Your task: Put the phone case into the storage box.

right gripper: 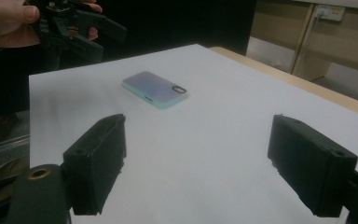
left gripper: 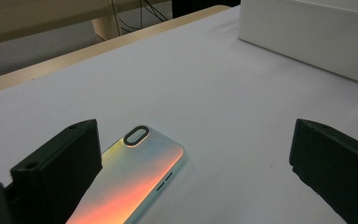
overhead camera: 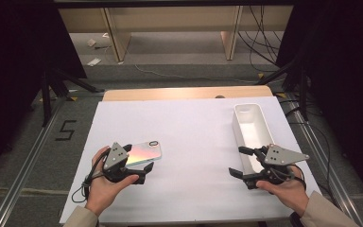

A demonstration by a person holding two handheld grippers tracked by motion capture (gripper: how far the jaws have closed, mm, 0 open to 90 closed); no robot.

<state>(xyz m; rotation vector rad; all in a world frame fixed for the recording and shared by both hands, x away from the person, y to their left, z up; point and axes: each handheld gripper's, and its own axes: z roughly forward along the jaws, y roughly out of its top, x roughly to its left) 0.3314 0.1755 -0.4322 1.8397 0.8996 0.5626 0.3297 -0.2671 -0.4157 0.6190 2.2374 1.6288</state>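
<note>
An iridescent phone case (overhead camera: 145, 152) lies flat on the white table sheet (overhead camera: 189, 137), camera cutout toward the far right. My left gripper (overhead camera: 139, 163) hovers at the case's near end with its jaws wide apart. In the left gripper view the case (left gripper: 140, 177) lies low beside the left jaw and nothing is pinched in the gripper (left gripper: 193, 163). My right gripper (overhead camera: 238, 161) is held open just left of the white bin (overhead camera: 253, 127), with nothing in it. The right gripper view looks across the sheet between its spread jaws (right gripper: 198, 154) to the case (right gripper: 154, 88) and the left gripper (right gripper: 81, 25).
The long white bin stands lengthwise near the sheet's right edge; its wall (left gripper: 307, 32) shows in the left gripper view. A wooden table edge (overhead camera: 184, 93) runs along the back. Black stands and cables sit on the floor beyond.
</note>
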